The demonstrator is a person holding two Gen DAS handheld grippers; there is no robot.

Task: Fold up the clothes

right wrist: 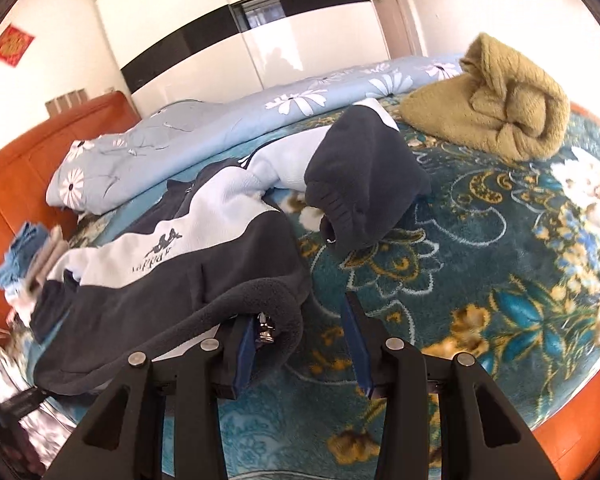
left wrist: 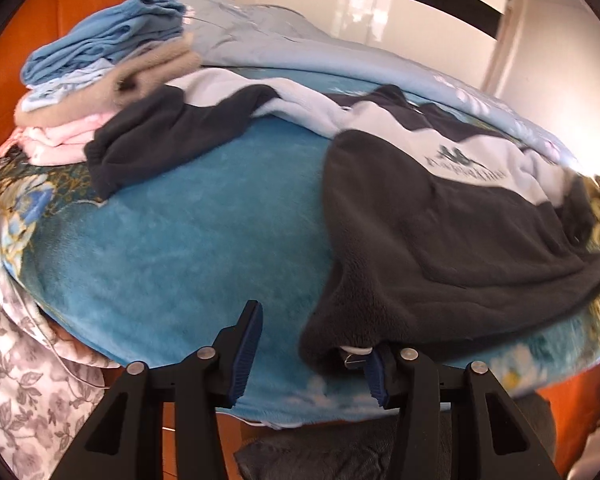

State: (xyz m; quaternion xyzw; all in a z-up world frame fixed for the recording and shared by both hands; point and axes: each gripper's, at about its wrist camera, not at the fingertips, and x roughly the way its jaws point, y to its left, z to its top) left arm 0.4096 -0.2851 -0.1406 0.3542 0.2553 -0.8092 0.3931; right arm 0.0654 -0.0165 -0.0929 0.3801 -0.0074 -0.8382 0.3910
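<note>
The left claw (left wrist: 312, 354) stood part open over the near edge of the bed (left wrist: 188, 216), and nothing was pinched between its blue pads: the fleece jacket (left wrist: 440, 216) began at the claw's right-hand pad, where the dark hem corner draped over the pad's tip with a small white tag beside it, while the other pad hung over bare teal blanket. Taking the jacket as the landmark, the left claw sat at the hem's left corner and the right claw (right wrist: 300, 338) at the opposite hem corner — there the dark hem curled around that claw's left-hand pad, with a metal zip pull resting just against it, and the other pad stood clear over the patterned blanket. The right claw was also part open and, as far as its own view showed, gripped nothing. The jacket's long axis ran away from both claws, from hem toward the collar at the far side of the bed, its sleeves thrown out to either side; one dark cuff (right wrist: 352, 208) lay beyond the right claw. Beyond the jacket's left sleeve a stack of folded clothes (left wrist: 108, 80) sat near the headboard, and past its right sleeve lay a rolled olive towel (right wrist: 496, 108). Each claw seemed equally near its own corner — both needed to shift inward so the hem would come between the pads.
</note>
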